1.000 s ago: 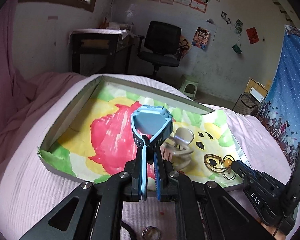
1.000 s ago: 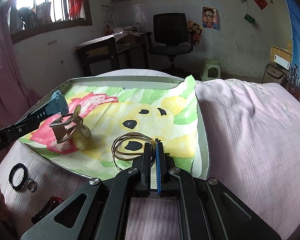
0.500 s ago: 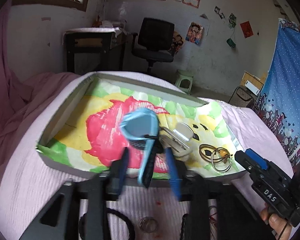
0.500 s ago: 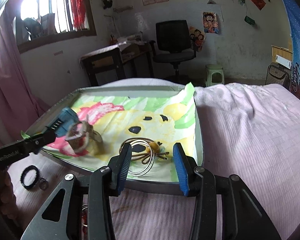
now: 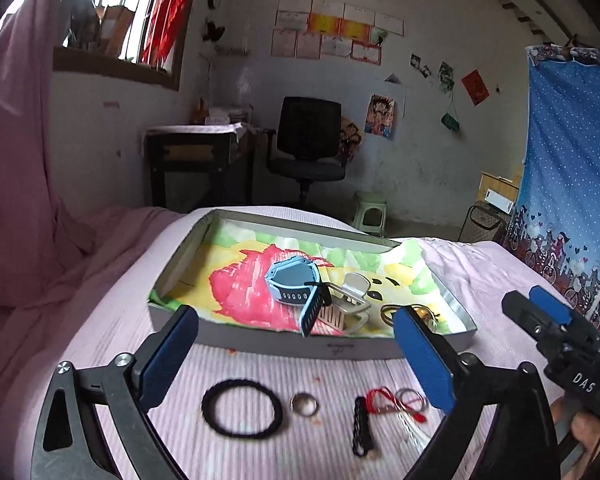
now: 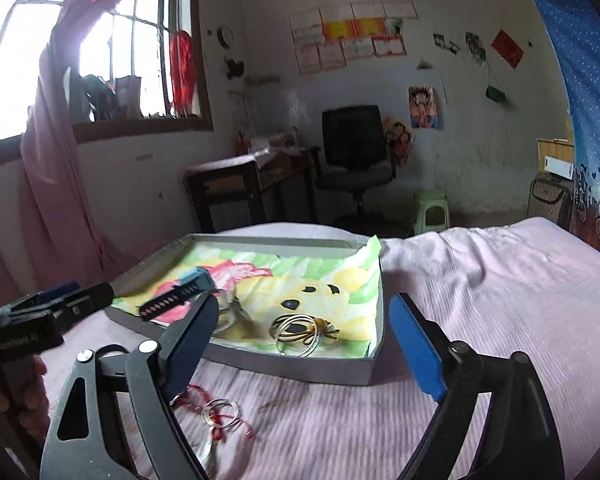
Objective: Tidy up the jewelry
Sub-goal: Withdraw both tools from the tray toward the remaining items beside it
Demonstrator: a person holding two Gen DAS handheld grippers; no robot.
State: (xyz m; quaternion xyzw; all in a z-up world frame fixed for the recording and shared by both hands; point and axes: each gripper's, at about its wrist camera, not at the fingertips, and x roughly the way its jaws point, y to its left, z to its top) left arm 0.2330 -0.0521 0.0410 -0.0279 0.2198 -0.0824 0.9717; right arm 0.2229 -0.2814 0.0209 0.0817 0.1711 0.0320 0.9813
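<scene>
A shallow grey box (image 5: pixel 260 342) (image 6: pixel 300 372) lined with a colourful cloth lies on the pink bed. In it lie a blue watch (image 5: pixel 294 286) (image 6: pixel 180 292), a clear hair clip (image 5: pixel 350 300) and thin bangles (image 5: pixel 392 314) (image 6: pixel 298 332). In front of the box lie a black hair tie (image 5: pixel 240 408), a silver ring (image 5: pixel 304 404), a black bracelet (image 5: pixel 360 426) and rings on a red string (image 5: pixel 404 400) (image 6: pixel 220 414). My left gripper (image 5: pixel 296 356) is open and empty above these. My right gripper (image 6: pixel 304 344) is open and empty before the box's near right corner.
The right gripper also shows at the right of the left wrist view (image 5: pixel 556 332). The left gripper shows at the left of the right wrist view (image 6: pixel 48 312). Beyond the bed stand a desk (image 5: pixel 196 164), a black office chair (image 5: pixel 308 144) and a green stool (image 5: pixel 370 212).
The left gripper let go of the blue watch, which now lies in the box. The right gripper opened, leaving the bangles in the box. Both pulled back toward the bed's near side.
</scene>
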